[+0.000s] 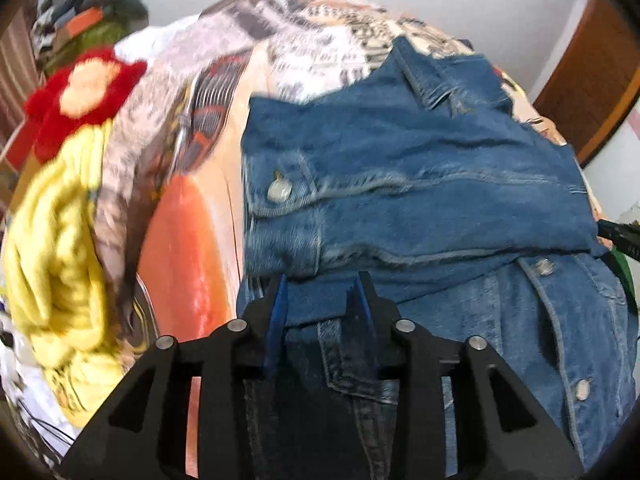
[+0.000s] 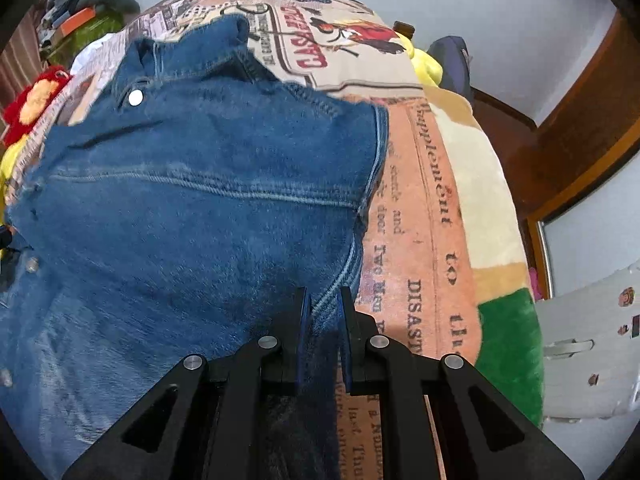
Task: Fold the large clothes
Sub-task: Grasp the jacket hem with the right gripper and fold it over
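Observation:
A blue denim jacket (image 1: 420, 184) lies partly folded on a printed blanket (image 1: 192, 248), with a cuffed sleeve laid across its body. My left gripper (image 1: 322, 286) is low over the jacket's near left edge, its jaws apart with denim between them. My right gripper (image 2: 323, 300) is at the jacket's (image 2: 192, 208) right edge, its jaws narrowly apart around a seam of denim. The tip of the right gripper shows at the right edge of the left wrist view (image 1: 620, 236).
A yellow garment (image 1: 56, 256) and a red and orange plush (image 1: 84, 88) lie at the blanket's left. A pile of clothes (image 1: 80, 12) sits far left. A wooden door frame (image 2: 572, 152) and a white basket (image 2: 592, 344) stand right of the bed.

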`<state>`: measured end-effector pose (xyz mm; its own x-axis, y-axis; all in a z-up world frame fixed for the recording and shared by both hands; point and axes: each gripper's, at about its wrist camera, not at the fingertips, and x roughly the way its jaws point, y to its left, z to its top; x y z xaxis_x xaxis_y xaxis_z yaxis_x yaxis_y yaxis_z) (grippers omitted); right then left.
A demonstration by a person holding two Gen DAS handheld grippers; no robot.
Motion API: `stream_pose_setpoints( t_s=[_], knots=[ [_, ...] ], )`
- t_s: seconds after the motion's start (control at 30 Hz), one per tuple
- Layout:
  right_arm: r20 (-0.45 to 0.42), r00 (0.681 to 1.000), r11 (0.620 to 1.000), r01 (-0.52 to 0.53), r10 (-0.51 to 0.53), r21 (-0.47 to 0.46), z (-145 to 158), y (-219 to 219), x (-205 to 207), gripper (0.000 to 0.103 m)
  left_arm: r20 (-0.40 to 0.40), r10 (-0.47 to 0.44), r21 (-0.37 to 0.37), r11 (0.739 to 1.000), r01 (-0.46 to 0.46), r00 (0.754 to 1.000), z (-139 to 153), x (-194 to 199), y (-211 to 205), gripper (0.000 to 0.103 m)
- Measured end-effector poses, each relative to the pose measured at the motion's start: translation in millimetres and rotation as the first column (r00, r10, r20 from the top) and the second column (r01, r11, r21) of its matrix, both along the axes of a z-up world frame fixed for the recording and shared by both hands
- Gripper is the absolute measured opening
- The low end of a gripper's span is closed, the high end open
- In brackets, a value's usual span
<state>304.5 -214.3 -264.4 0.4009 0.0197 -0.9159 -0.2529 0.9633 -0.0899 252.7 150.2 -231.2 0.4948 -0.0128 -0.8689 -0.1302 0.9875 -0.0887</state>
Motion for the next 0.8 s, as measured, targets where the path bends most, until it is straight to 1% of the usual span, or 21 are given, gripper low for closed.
stream_pose_setpoints(
  t_s=[0.03, 0.1, 0.2, 0.27, 0.33, 0.4, 0.53, 0.57, 0.6, 0.63, 0.67, 0.7, 0.77, 0.8],
  knots=[
    [0.005, 1.000, 1.000, -0.001, 0.001, 0.024, 7.6, -0.5, 1.8, 0.010, 0.021, -0.004, 0.008, 1.000, 0.004, 1.000, 8.2, 0.9, -1.1, 0.042],
    [0.020, 1.000, 0.998, -0.007, 0.006, 0.060, 20.4, 1.0, 4.2, 0.010, 0.063, -0.011, 0.021, 1.000, 0.010, 0.998, 23.5, 6.5, -3.3, 0.050],
    [0.052, 0.998, 0.993, -0.037, 0.031, 0.111, 39.9, 10.9, 7.9, 0.010, 0.111, -0.045, 0.040, 0.998, 0.041, 0.993, 40.2, 19.3, -11.9, 0.056],
    [0.056, 0.996, 0.987, -0.071, 0.064, 0.144, 47.9, 23.3, 11.7, 0.010, 0.124, -0.074, 0.051, 0.996, 0.068, 0.990, 43.8, 30.6, -19.8, 0.059],
    [0.053, 0.994, 0.982, -0.104, 0.097, 0.155, 47.3, 36.7, 14.2, 0.010, 0.125, -0.103, 0.055, 0.994, 0.097, 0.987, 42.0, 42.6, -29.8, 0.061],
    [0.042, 0.990, 0.982, -0.137, 0.132, 0.132, 39.0, 53.3, 16.6, 0.010, 0.105, -0.135, 0.054, 0.990, 0.130, 0.985, 32.1, 55.8, -41.3, 0.064],
    [-0.027, 0.981, 0.981, -0.191, 0.192, 0.023, -2.1, 76.7, 20.5, 0.010, 0.017, -0.161, 0.067, 0.985, 0.160, 0.987, 0.4, 72.6, -55.2, 0.064],
    [-0.018, 0.980, 0.980, -0.200, 0.200, 0.011, -7.8, 77.3, 19.8, 0.010, -0.013, -0.164, 0.074, 0.984, 0.164, 0.986, -9.8, 75.2, -56.9, 0.064],
    [0.005, 0.977, 0.977, -0.213, 0.213, 0.003, -10.7, 77.0, 17.3, 0.010, -0.018, -0.164, 0.080, 0.983, 0.165, 0.986, -15.9, 74.6, -58.2, 0.068],
    [0.030, 0.972, 0.973, -0.231, 0.231, -0.011, -10.8, 77.4, 13.7, 0.010, -0.007, -0.162, 0.090, 0.983, 0.162, 0.987, -18.3, 72.8, -57.8, 0.070],
    [0.046, 0.967, 0.968, -0.248, 0.249, -0.032, -10.5, 78.1, 10.7, 0.010, 0.007, -0.162, 0.112, 0.981, 0.160, 0.987, -19.0, 70.1, -57.3, 0.075],
    [0.055, 0.966, 0.967, -0.251, 0.254, -0.051, -10.9, 77.8, 9.2, 0.010, 0.009, -0.163, 0.125, 0.979, 0.160, 0.987, -19.1, 68.9, -57.7, 0.077],
    [0.071, 0.963, 0.964, -0.255, 0.260, -0.071, -12.0, 75.1, 7.0, 0.011, 0.010, -0.165, 0.136, 0.977, 0.162, 0.986, -19.6, 65.7, -57.0, 0.077],
    [0.076, 0.962, 0.963, -0.257, 0.263, -0.076, -12.5, 74.4, 5.7, 0.014, 0.010, -0.165, 0.137, 0.977, 0.162, 0.986, -19.7, 64.9, -56.4, 0.078]
  ],
)
